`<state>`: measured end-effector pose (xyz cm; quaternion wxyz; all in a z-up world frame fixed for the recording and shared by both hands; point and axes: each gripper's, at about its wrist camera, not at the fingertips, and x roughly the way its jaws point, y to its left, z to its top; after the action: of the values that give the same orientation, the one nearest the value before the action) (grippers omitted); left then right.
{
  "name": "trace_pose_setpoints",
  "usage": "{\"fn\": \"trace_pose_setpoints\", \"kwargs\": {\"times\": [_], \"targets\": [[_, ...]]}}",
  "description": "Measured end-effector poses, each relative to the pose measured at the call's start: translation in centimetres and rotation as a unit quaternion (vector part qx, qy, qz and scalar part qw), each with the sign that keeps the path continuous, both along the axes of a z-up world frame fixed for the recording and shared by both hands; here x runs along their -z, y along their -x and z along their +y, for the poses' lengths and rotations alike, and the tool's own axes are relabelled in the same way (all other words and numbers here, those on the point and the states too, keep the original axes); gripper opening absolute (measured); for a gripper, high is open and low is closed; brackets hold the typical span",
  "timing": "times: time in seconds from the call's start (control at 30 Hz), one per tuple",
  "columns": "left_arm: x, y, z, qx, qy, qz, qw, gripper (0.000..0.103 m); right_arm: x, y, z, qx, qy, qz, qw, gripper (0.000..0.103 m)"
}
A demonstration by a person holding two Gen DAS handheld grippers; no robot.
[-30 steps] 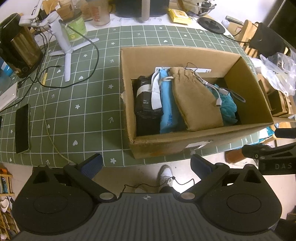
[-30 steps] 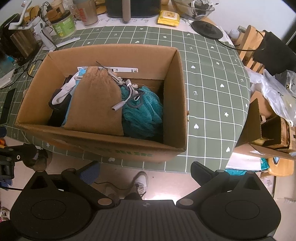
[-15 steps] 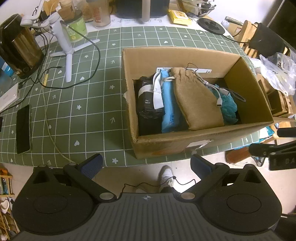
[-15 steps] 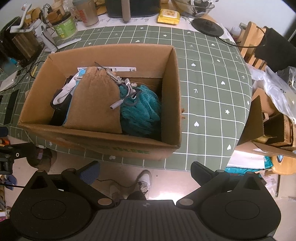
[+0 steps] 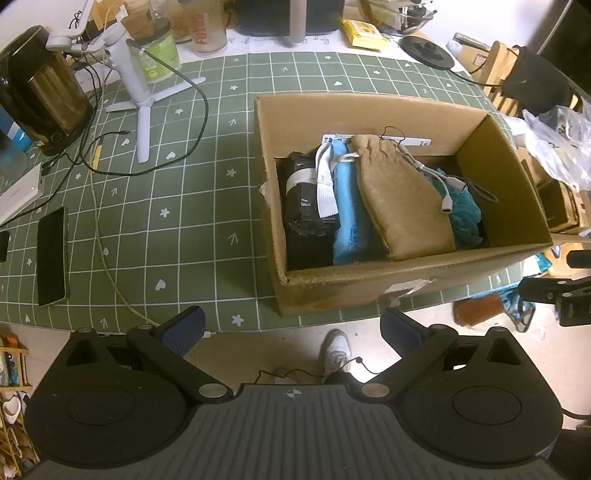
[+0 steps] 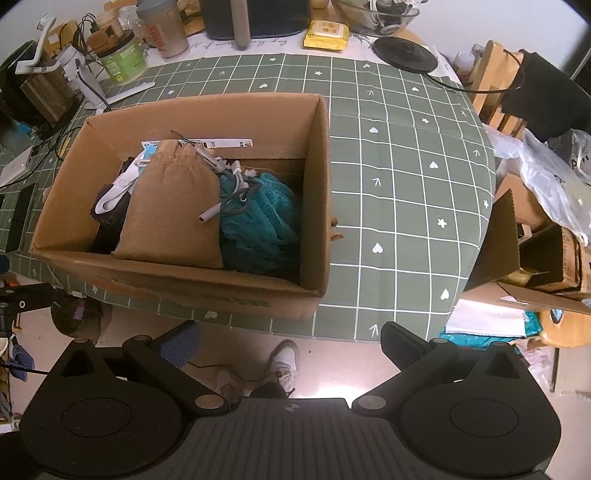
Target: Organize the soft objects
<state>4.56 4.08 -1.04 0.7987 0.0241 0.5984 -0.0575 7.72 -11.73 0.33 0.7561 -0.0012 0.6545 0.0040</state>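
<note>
An open cardboard box (image 5: 406,284) (image 6: 317,177) sits at the near edge of the green gridded table. Inside lie a tan drawstring pouch (image 5: 402,199) (image 6: 173,210), a teal fluffy cloth (image 5: 465,218) (image 6: 262,225), a light blue pack (image 5: 351,218), a black wrapped bundle (image 5: 306,206) and a white cable (image 5: 439,184). My left gripper (image 5: 291,328) hangs open off the table edge, short of the box's near wall. My right gripper (image 6: 290,338) is also open, below the box's front wall, empty.
Left of the box are a phone (image 5: 51,254), cables, a white tripod (image 5: 138,92) and a dark kettle (image 5: 40,92). Jars and a yellow pack (image 6: 327,35) line the back. A second carton (image 6: 535,258) and plastic bag stand off the table right. A person's shoe (image 5: 336,350) is on the floor.
Both grippers have drawn slightly back and shifted, so the box sits a little farther right in the left view and farther up in the right view. Contents are unmoved.
</note>
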Motion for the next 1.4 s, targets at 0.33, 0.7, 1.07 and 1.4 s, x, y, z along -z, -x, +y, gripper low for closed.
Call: {"fn": "trace_pose_setpoints", "kwargs": {"times": [0.33, 0.7, 1.07, 1.4], "targets": [[-0.14, -0.17, -0.34, 0.003, 0.002, -0.002, 1.0000, 0.103, -0.05, -0.27, 0.41, -0.006, -0.001, -0.001, 1.000, 0.103], [-0.18, -0.31, -0.51, 0.004, 0.003, -0.001, 1.0000, 0.103, 0.04, -0.45, 0.73, -0.010, 0.006, 0.001, 1.000, 0.103], [-0.17, -0.33, -0.45, 0.004, 0.003, -0.001, 1.0000, 0.103, 0.19, -0.48, 0.78, -0.012, 0.006, 0.002, 1.000, 0.103], [-0.27, -0.33, -0.48, 0.005, 0.005, -0.002, 1.0000, 0.103, 0.13, -0.57, 0.80, -0.010, 0.007, 0.001, 1.000, 0.103]]}}
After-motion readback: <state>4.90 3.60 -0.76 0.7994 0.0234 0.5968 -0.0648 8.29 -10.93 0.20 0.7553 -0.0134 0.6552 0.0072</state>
